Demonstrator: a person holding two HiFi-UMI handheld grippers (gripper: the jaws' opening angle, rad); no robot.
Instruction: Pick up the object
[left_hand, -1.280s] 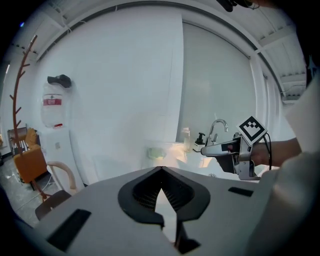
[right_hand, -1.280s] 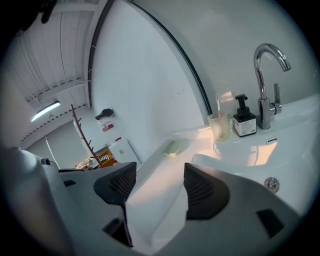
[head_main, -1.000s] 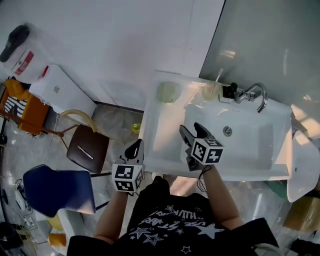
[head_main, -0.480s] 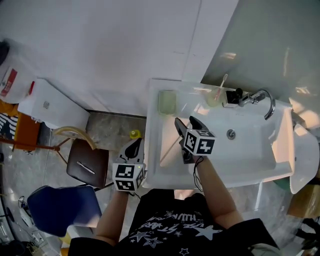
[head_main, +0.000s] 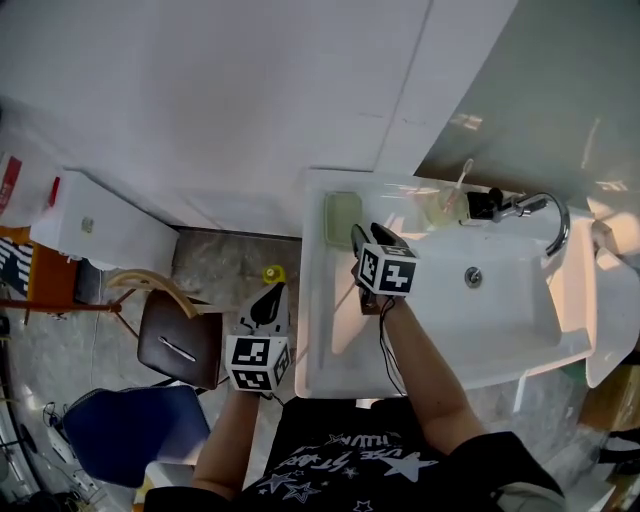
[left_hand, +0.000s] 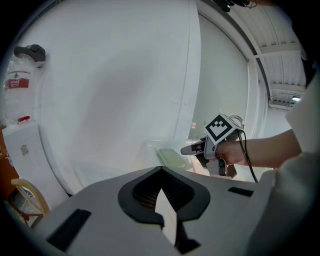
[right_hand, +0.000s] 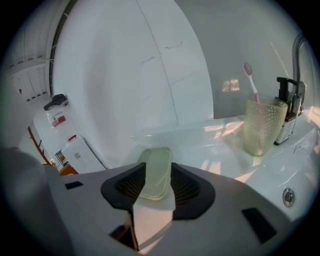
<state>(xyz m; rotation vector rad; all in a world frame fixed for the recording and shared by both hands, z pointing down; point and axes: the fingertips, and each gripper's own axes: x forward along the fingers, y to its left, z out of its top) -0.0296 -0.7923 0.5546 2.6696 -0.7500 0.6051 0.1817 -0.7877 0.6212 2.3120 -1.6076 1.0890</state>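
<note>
At the sink (head_main: 318, 330) rim, my right gripper (head_main: 370, 238) is closing its jaws around a green case (right_hand: 156, 175). Beside the sink, my left gripper (head_main: 266, 303) has its jaws pressed together

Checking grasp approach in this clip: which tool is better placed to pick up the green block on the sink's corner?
Right. The right tool straddles the green block, its jaws closing around it. The left tool hangs shut and empty, beside the sink, away from the block.
</note>
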